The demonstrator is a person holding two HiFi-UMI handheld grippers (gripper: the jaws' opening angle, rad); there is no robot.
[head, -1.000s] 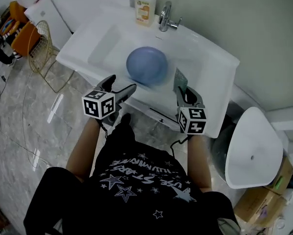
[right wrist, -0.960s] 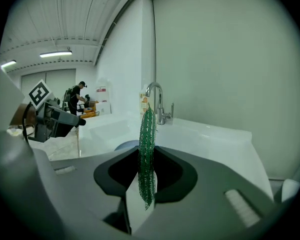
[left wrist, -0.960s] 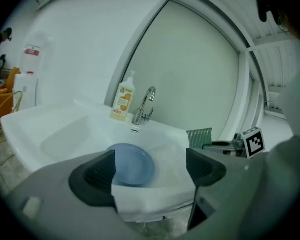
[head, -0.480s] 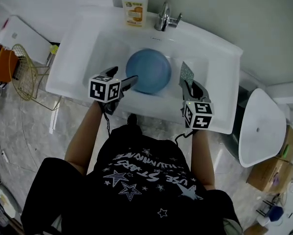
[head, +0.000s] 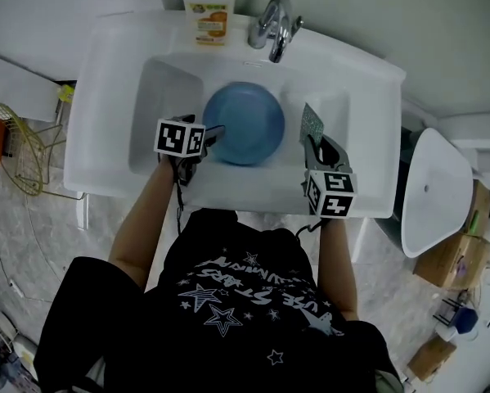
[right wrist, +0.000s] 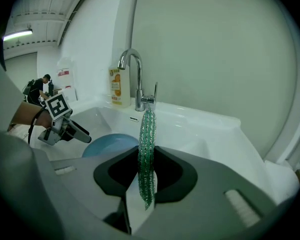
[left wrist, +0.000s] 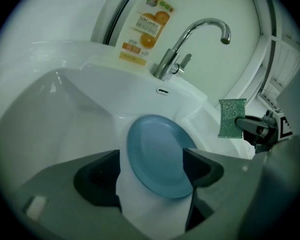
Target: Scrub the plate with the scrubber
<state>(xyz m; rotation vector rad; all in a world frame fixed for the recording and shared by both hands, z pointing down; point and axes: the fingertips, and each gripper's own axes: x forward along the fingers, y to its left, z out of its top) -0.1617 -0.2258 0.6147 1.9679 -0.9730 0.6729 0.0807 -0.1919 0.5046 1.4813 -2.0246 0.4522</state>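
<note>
My left forearm reaches forward over the front rim of the sink [head: 97, 97]. My left gripper [head: 214, 132] points toward the faucet [head: 273, 24] and tilts a little down into the basin. Its fingers stand apart and clamp nothing. The left gripper view shows the near rim of the plate [left wrist: 157, 154] between them, and I cannot tell if a finger touches it.

My right arm is held straighter. My right gripper [head: 314, 142] hangs over the flat ledge of the sink, on the other side of the plate from the left one. Its fingers are pressed together on the scrubber [right wrist: 147, 149], which stands upright on its edge, with its top toward the faucet.

The plate lies on the bottom of the basin, just in front of the faucet on my side. The scrubber is near the plate but apart from it. On the far side of the plate from the scrubber, the basin floor is open up to its sloping wall. A soap bottle [head: 209, 6] stands on the back ledge just beside the faucet.

The plate is round, blue and smooth, with a low raised rim. The scrubber is a thin flat piece of green glittering mesh. The sink is glossy white, and the faucet is curved polished metal.
</note>
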